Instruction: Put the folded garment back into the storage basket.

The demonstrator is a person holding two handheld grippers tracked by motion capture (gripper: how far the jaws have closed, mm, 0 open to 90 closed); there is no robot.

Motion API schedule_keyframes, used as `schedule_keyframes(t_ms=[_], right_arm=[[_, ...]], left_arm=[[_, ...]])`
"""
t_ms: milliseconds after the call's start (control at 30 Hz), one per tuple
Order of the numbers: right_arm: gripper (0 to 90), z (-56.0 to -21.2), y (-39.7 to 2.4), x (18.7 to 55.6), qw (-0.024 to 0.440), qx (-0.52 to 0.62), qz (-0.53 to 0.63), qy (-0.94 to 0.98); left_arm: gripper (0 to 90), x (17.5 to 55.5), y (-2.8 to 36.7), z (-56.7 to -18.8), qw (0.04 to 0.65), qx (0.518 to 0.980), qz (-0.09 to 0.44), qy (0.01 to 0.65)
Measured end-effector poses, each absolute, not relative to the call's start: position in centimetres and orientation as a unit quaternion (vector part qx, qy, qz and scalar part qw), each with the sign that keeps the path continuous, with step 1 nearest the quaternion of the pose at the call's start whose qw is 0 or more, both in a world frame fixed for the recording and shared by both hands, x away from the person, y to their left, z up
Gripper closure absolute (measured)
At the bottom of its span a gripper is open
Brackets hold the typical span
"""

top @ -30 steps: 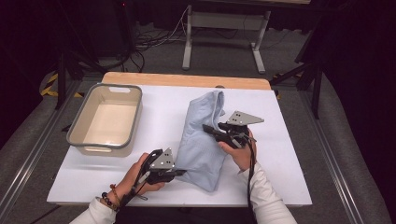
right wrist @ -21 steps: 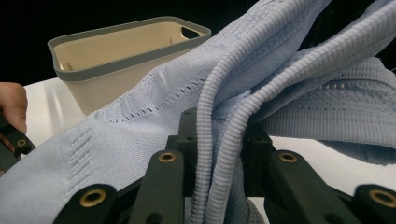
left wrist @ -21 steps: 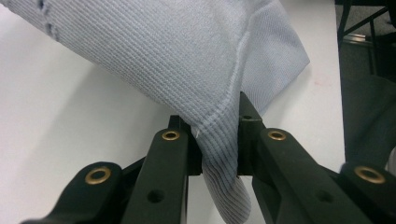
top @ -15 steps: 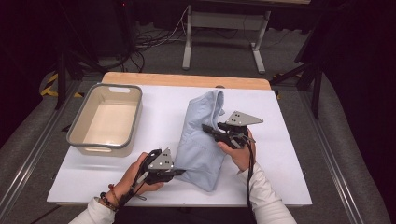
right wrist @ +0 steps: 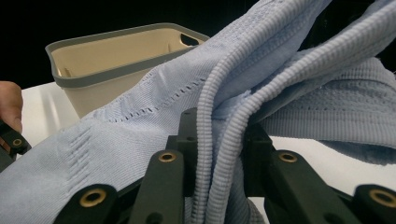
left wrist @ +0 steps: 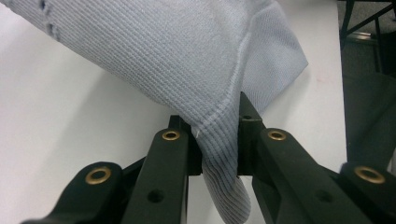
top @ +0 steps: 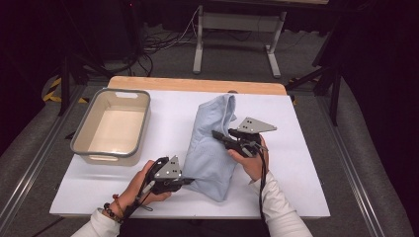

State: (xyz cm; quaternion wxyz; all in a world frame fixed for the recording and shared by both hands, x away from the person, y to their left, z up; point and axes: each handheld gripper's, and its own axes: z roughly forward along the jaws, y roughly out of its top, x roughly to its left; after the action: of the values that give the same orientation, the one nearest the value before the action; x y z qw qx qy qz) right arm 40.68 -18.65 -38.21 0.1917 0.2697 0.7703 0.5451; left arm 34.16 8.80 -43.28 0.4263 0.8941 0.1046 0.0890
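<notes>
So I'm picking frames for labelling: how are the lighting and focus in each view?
High view: the white table is evenly lit, its surroundings dark, the picture slightly soft. Left gripper view: the blue knit garment shows crisp ribbing, the nearest black fingers softer. Right gripper view: the ribbed edge is sharp, the beige bin behind slightly soft against black.

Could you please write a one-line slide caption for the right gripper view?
Right gripper clamped on ribbed folds of a light blue knitted garment, with a beige, grey-rimmed bin behind on the white table.
</notes>
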Motion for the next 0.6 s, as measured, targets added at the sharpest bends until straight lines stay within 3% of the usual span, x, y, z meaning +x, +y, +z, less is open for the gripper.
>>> schedule_keyframes(t_ms=[600], right_arm=[[73.8,-37.5,-17.6,40.7,0.202,0.261,0.550,0.767]], left_arm=[[79.2,34.4,9.7,-43.0,0.430,0.891,0.094,0.112]])
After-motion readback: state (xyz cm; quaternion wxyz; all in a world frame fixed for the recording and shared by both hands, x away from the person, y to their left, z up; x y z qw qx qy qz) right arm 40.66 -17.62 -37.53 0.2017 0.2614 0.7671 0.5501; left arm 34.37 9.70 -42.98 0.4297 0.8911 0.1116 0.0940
